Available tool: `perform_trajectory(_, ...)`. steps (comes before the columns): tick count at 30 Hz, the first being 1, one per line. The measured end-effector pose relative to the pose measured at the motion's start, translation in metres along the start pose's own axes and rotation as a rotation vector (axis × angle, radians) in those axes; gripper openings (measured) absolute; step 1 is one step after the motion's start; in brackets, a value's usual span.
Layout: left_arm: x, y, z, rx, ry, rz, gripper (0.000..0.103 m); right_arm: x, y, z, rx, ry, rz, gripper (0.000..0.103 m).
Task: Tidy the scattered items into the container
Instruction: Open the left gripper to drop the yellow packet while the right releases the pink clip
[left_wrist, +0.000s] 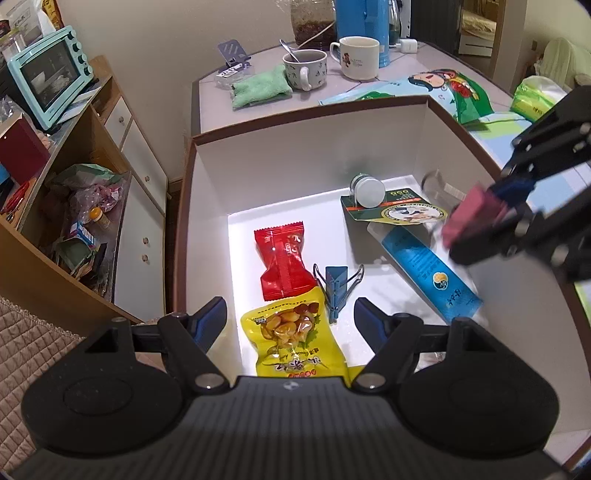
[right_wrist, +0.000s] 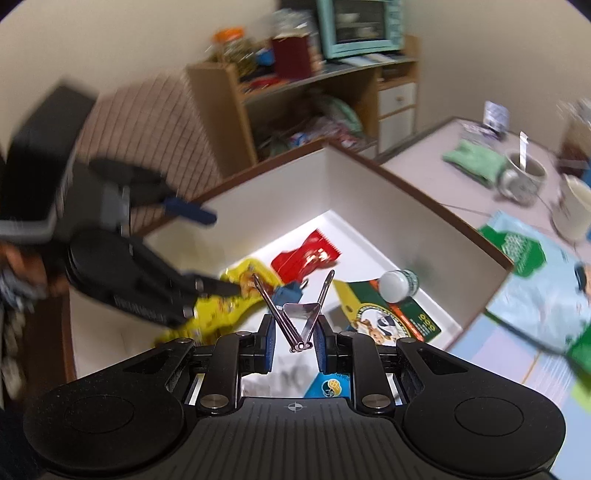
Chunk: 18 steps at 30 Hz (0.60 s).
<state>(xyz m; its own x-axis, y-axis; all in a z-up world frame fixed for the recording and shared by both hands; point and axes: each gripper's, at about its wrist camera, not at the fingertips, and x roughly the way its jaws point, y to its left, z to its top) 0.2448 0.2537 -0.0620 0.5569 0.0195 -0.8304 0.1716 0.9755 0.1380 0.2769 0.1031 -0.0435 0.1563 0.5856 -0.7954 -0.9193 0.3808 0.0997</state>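
A white-walled box (left_wrist: 314, 155) with a brown rim holds a red snack packet (left_wrist: 282, 260), a yellow snack packet (left_wrist: 291, 339), a blue binder clip (left_wrist: 336, 286), a blue tube (left_wrist: 424, 269), a green card (left_wrist: 399, 210) and a white-capped bottle (left_wrist: 369, 190). My left gripper (left_wrist: 290, 310) hangs open over the yellow packet, touching nothing. Above the box's right side, my right gripper (left_wrist: 484, 221) is shut on a pink binder clip (left_wrist: 467, 216). In the right wrist view that clip (right_wrist: 299, 310) sits between the pads of the right gripper (right_wrist: 295, 345), wire handles splayed, with the left gripper (right_wrist: 207, 251) blurred.
Behind the box are two mugs (left_wrist: 306, 68), a green cloth (left_wrist: 260, 88) and a blue flask (left_wrist: 364, 22). A printed mat (left_wrist: 454, 92) and a tissue pack (left_wrist: 535, 98) lie to the right. A wooden shelf with a mint oven (left_wrist: 51, 74) stands on the left.
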Motion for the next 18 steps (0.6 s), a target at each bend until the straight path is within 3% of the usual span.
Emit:
perform_trajectory(4,-0.006,0.005,-0.001,-0.015,-0.007,-0.010,0.073,0.022,0.014,0.000,-0.134,0.076,-0.007,0.021)
perform_trajectory(7,-0.010,0.009,-0.001,-0.024,-0.010,-0.016,0.073,0.037,0.016,-0.003,-0.163,0.112,0.018,0.021)
perform_trajectory(18,-0.012,0.014,-0.004,-0.032,0.001,-0.005,0.073,0.072,0.012,-0.008,-0.100,0.127,0.076,0.022)
